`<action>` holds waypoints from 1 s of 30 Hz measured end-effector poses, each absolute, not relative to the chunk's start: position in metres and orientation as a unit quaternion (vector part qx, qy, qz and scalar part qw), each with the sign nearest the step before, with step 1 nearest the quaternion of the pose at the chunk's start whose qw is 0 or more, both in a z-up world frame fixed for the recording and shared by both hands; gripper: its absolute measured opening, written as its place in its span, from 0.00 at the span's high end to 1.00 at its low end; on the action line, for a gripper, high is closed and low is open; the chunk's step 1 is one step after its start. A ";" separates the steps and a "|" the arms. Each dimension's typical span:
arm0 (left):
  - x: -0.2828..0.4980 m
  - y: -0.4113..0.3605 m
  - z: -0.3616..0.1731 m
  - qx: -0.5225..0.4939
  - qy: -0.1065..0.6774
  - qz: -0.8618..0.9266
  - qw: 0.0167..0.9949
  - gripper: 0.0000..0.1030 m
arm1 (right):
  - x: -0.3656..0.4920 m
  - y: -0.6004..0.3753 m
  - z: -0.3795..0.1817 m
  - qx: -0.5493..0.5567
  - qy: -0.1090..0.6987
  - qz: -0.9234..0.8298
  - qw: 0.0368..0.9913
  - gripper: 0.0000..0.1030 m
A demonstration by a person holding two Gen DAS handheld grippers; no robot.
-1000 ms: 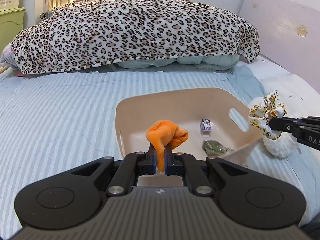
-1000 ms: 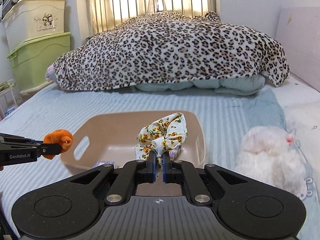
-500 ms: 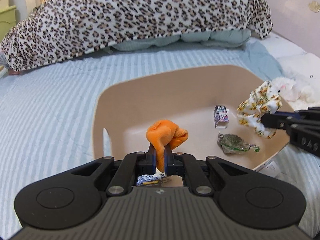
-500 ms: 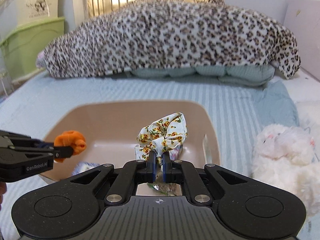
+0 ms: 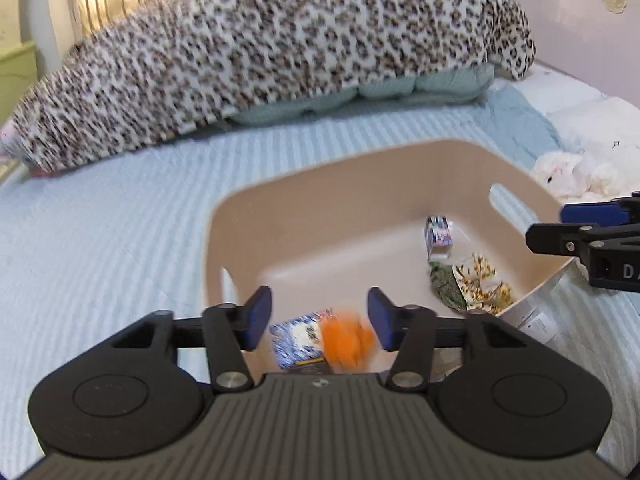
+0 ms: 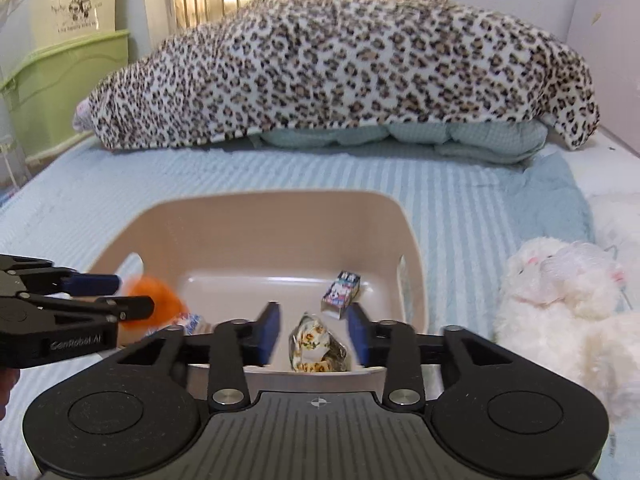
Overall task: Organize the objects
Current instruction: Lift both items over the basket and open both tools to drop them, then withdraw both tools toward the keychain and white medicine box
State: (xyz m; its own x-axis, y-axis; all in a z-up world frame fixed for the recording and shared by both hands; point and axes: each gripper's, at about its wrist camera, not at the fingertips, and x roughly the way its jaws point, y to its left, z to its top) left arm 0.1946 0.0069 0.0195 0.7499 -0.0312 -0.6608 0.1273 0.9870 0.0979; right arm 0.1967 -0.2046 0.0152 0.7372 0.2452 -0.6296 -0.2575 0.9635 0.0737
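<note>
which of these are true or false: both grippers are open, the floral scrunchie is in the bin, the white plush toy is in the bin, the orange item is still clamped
1. Both the left gripper and the right gripper are open. True.
2. The floral scrunchie lies inside the beige bin. True.
3. The white plush toy is in the bin. False: it lies on the bed beside it.
4. The orange item is clamped by the left gripper. False: it is loose between the spread jaws, blurred.
</note>
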 end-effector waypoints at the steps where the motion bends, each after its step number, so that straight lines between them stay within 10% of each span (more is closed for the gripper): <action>1: 0.189 0.008 0.024 0.067 0.347 -0.041 0.934 0.41 | 0.192 -0.207 0.020 -0.007 0.333 0.134 0.933 0.44; 14: 0.134 0.017 0.032 0.042 0.364 -0.027 0.930 0.27 | 0.140 -0.242 0.032 0.003 0.350 0.120 0.929 0.14; 30: 0.126 0.006 -0.036 0.007 0.439 -0.034 0.898 0.26 | 0.127 -0.259 -0.031 0.008 0.420 0.092 0.903 0.12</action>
State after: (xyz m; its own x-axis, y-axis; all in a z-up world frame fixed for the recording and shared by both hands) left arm 0.1256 0.0055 -0.0356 0.6125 -0.0540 -0.7886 0.0664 0.9977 -0.0168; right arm 0.1274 -0.2589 -0.0310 0.6298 0.1738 -0.7570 -0.1600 0.9828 0.0926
